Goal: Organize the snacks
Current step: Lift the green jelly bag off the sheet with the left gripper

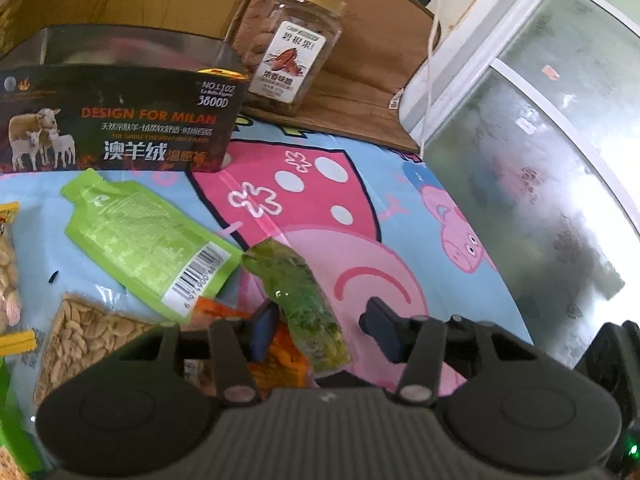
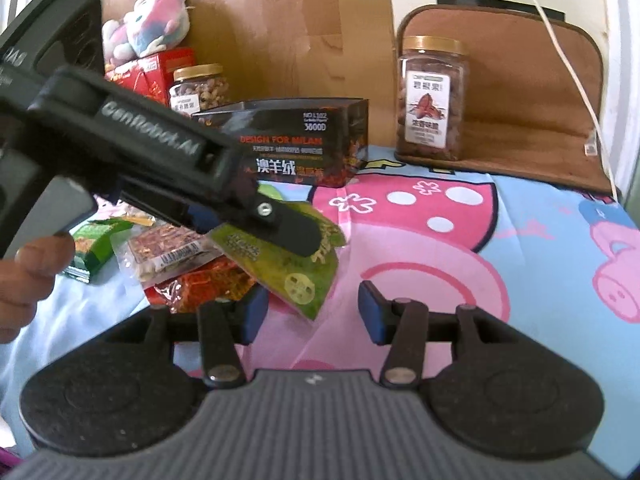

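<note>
Cartoon-printed bedsheet [image 2: 460, 240] carried heaped snack packets [image 2: 188, 260] beside a black box [image 2: 304, 140]; left claw [image 1: 320, 328], parted, straddled a green packet [image 1: 300, 296], apparently just released, while right claw [image 2: 312, 312] waited wide and empty.

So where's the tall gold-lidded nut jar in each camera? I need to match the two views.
Left wrist: the nut jar stands top centre on the brown mat, right of the black box.
Right wrist: the jar stands upper right on the same mat, right of the box.
Shared landmark: the black box with "DESIGN FOR MILAN" printed on it.
</note>
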A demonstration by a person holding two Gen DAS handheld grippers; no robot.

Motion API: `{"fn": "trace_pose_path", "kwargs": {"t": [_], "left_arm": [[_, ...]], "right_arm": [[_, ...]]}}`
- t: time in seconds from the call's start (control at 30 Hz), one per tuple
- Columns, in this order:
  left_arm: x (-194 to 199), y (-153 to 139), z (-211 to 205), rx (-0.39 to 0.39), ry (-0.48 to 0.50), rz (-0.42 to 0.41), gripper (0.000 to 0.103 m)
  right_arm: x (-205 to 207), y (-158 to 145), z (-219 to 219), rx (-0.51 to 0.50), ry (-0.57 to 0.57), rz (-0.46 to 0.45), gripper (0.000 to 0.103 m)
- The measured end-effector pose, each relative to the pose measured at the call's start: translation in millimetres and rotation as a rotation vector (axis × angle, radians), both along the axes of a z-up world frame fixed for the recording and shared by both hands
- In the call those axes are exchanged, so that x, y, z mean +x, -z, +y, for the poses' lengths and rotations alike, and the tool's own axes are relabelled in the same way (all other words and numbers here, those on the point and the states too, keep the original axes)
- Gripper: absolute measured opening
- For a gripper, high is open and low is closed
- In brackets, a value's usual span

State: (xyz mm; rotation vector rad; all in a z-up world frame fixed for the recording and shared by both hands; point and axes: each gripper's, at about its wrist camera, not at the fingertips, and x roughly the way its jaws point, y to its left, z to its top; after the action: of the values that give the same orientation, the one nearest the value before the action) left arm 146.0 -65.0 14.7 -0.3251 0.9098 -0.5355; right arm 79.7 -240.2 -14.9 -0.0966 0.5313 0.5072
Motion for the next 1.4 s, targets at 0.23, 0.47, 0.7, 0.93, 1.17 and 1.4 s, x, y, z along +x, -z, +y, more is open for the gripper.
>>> {"fn": "trace_pose_path", "kwargs": {"t": [0.23,0.47,0.7,0.93,1.17,1.4], "left_arm": [[6.7,13.3,5.0,-0.029,-0.02,0.033,0.027],[-7.9,3.8,-0.1,-0.009,0.004,-0.003,0.018],[-34.7,-0.1,-5.3,0.017,0.039,-0.027,0.018],[-63.1,4.0,-4.8,0.021,0.056,-0.039,0.018],[-88.3,11.8,7.7,-0.001,0.055,-0.036,0.018],[-115.6,19.5,48.3,-0.015,0.039,-0.051,0.018]], "right_arm": [[8.7,2.3,-2.7,0.024,0.024,0.027,0.033],[-1.2,1.8,-7.5,0.046,0.079,0.017,0.011],[-30.9,-0.7,-6.3,0.028,0.094,-0.01,0.011],[-57.2,-1.2,-5.2,0.023,0.113,0.005,0.011],[-77.0,1.7,4.0,-0.002,0.095,0.017,0.012],[-88.0,3.9,15.5,0.024,-0.016,0.091,0.017]]}}
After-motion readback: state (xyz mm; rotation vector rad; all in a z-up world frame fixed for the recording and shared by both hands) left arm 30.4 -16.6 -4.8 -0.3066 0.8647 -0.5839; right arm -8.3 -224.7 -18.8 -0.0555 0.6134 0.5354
